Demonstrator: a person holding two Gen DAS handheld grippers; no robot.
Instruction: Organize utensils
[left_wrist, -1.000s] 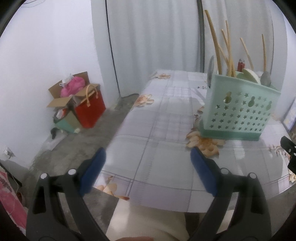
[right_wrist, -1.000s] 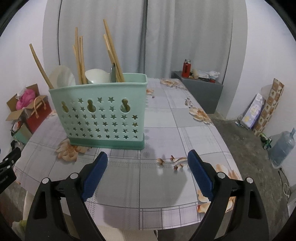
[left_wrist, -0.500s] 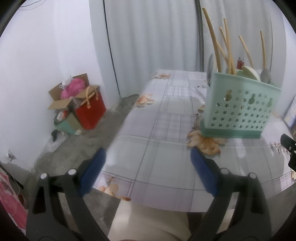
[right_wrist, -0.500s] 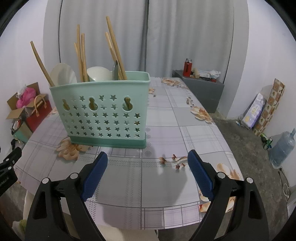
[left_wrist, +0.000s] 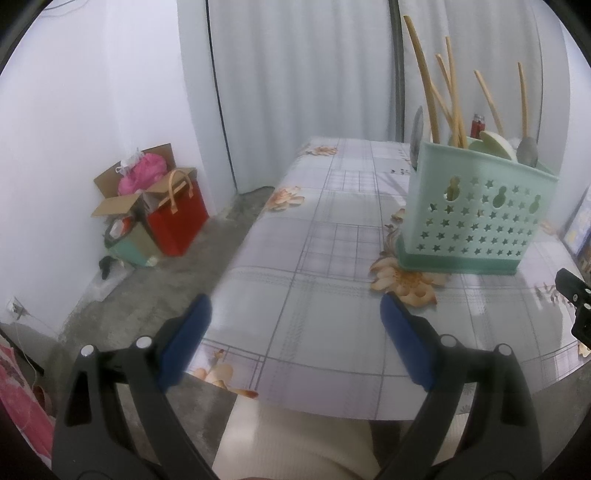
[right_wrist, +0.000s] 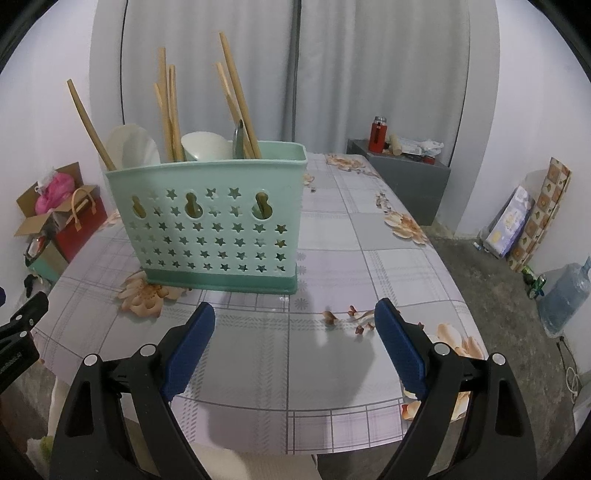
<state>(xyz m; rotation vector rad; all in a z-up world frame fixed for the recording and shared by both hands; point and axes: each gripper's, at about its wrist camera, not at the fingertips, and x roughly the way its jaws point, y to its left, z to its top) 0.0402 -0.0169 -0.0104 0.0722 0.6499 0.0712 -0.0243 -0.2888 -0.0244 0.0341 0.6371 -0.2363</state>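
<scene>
A mint-green utensil basket with star holes stands upright on the flowered tablecloth; it also shows in the left wrist view. Several wooden utensils, white ladles and a metal spoon stand in it. My right gripper is open and empty, above the table's near edge, in front of the basket. My left gripper is open and empty, near the table's front left corner, left of the basket.
A red bag and cardboard boxes sit on the floor at the left. A grey cabinet with a red flask stands behind the table. A water jug and packages lie at the right wall.
Both grippers have drawn back a little toward the table's near edge and risen slightly. Both stay open and empty. The basket has not moved.
</scene>
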